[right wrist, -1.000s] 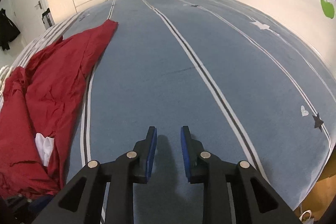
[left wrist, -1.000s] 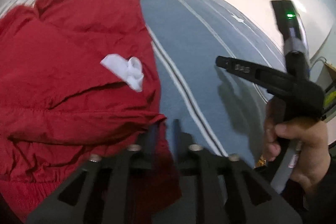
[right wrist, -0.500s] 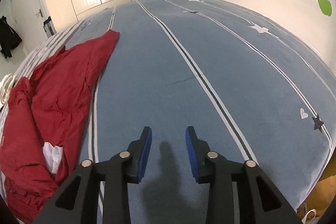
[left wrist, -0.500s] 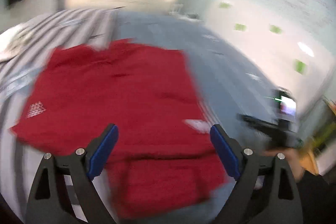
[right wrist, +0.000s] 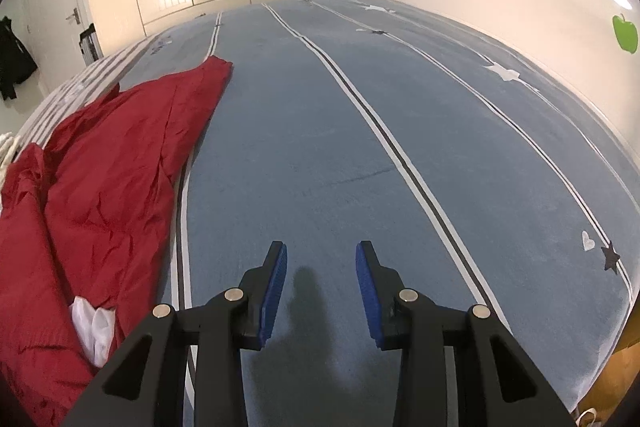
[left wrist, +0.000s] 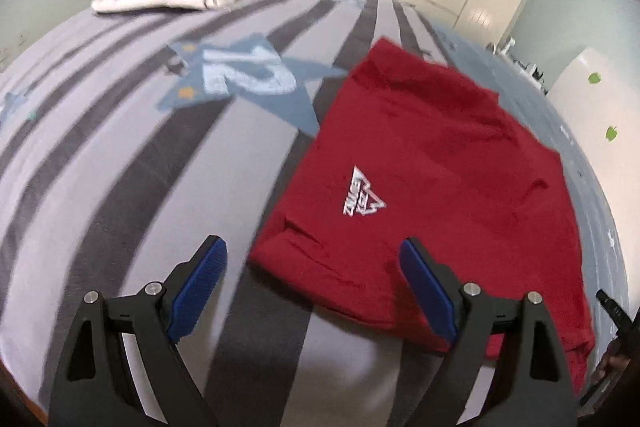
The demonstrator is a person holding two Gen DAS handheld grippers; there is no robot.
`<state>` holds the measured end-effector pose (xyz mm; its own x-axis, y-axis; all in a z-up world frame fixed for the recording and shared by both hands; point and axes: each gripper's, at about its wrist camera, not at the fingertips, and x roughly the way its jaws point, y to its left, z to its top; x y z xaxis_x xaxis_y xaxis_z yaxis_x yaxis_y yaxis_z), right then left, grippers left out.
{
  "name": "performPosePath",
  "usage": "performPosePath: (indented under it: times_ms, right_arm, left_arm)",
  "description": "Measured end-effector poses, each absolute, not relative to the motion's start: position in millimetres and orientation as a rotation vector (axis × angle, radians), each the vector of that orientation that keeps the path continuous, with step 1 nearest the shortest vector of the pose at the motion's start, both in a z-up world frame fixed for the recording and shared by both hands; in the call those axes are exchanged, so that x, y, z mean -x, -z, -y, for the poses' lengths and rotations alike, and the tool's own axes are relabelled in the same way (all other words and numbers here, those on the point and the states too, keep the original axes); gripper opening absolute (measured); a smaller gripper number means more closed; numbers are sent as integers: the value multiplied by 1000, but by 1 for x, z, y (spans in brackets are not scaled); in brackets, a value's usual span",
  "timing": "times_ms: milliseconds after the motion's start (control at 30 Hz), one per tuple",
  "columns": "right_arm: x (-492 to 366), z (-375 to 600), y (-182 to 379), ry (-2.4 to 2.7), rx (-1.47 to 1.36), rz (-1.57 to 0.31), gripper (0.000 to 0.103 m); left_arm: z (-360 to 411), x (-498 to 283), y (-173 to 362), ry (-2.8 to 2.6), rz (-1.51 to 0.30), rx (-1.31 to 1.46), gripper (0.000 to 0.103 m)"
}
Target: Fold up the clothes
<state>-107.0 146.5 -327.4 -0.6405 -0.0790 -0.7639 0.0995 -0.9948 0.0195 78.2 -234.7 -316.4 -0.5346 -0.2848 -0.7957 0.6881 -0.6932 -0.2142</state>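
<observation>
The left tool [left wrist: 312, 283] hung with its jaws spread wide and closing slightly, nothing between them, over the near edge of the red cotton shirt [left wrist: 424, 187] lying flat on the striped grey-and-blue bed cover [left wrist: 120, 167]. The right tool [right wrist: 320, 279] hovered part-open and empty over blue bedding beside the shirt.
</observation>
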Motion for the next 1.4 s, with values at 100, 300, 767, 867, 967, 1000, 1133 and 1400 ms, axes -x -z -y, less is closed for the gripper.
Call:
performPosePath:
  times_ms: [100,300,767,867,967,1000,1133,1400]
  right_arm:
    - [112,-144,329,2760,-1282,-46,33]
    - [129,-146,334,2762,-1295,-26,33]
    - [179,-161,336,2793,-1331,31,33]
    - [186,-167,336,2822,-1319,-4,33]
    - [193,-176,337,2863,-1309,-47,33]
    - [196,-182,337,2877,-1311,-42,33]
    - [206,-204,333,2901,-1282,34,33]
    - [219,-227,337,2892,-1320,152,33]
  left_arm:
    - [232,-73,319,2200,-617,-1010,63]
    - [242,-65,297,2291,-609,-951,1]
    - [151,150,139,2804,-270,-843,1]
    - [123,216,130,2868,-204,-859,1]
    - [96,271,135,2917,-209,-897,1]
    - [87,291,139,2933,-222,-917,1]
    - [57,347,168,2954,-249,-979,3]
    - [44,366,198,2946,-304,-1037,63]
